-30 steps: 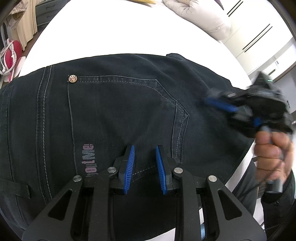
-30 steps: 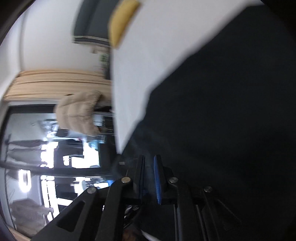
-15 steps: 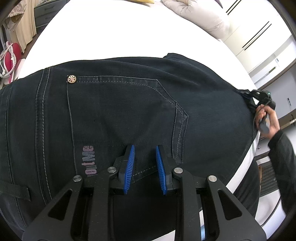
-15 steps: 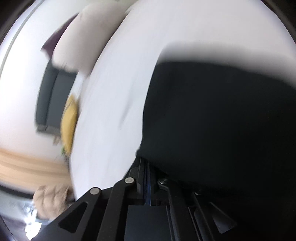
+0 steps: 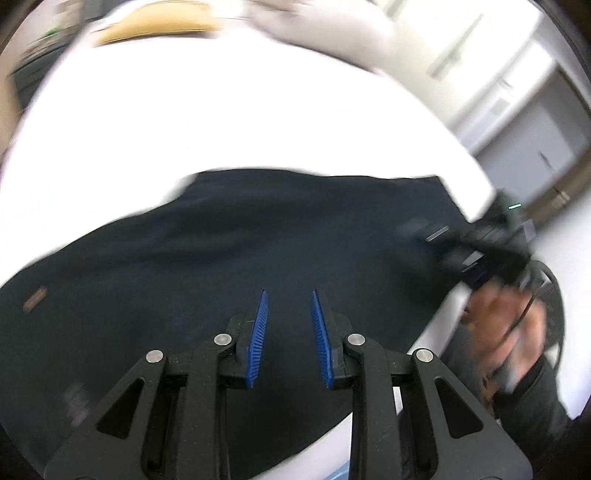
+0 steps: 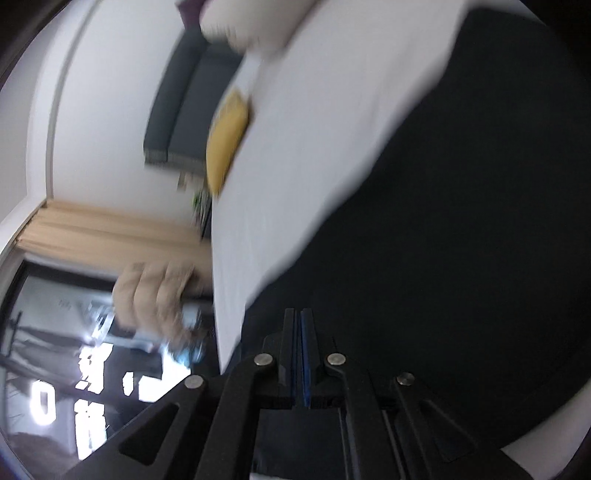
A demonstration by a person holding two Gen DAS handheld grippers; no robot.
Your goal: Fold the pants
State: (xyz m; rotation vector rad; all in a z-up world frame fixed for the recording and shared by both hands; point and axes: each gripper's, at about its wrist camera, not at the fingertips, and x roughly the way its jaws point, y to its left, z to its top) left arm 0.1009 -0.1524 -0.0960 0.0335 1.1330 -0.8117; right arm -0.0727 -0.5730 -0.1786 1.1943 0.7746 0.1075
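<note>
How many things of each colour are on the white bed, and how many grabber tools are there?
Dark pants: 1
Yellow cushion: 1
Pale pillow: 1
Black grabbers with blue pads: 2, the left gripper and the right gripper
Total: 5

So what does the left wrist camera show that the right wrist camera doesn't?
Only the left wrist view shows the left gripper, the right hand holding its tool, and white cabinets. Only the right wrist view shows the right gripper up close, a beige curtain and a dark window. Both show the dark pants on the white bed with its yellow cushion.
</note>
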